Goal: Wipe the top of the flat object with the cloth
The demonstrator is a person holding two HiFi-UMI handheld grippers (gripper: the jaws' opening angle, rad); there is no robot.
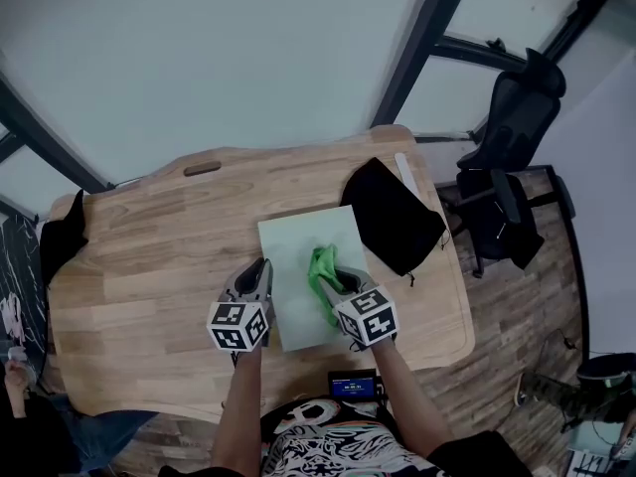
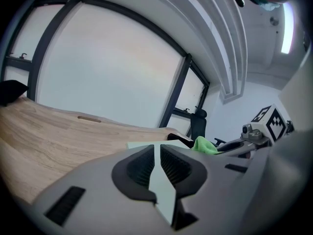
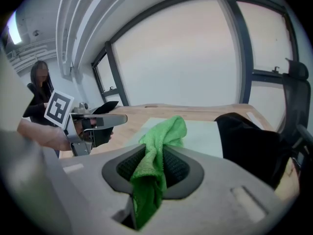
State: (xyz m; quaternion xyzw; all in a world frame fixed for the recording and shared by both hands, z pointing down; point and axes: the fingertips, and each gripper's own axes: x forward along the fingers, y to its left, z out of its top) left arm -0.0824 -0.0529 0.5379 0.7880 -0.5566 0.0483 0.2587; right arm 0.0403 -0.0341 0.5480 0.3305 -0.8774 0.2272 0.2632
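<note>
A pale green flat sheet lies in the middle of the wooden table; it also shows as the sheet and the sheet in the two gripper views. My right gripper is over its right half, shut on a bright green cloth. The cloth bunches up above the right gripper and hangs down between its jaws. My left gripper rests at the sheet's left edge. The left gripper is shut, with nothing between its pads.
A black pouch overlaps the sheet's far right corner, with a white strip behind it. Dark fabric lies at the table's left end. A small screen device sits at the front edge. An office chair stands to the right.
</note>
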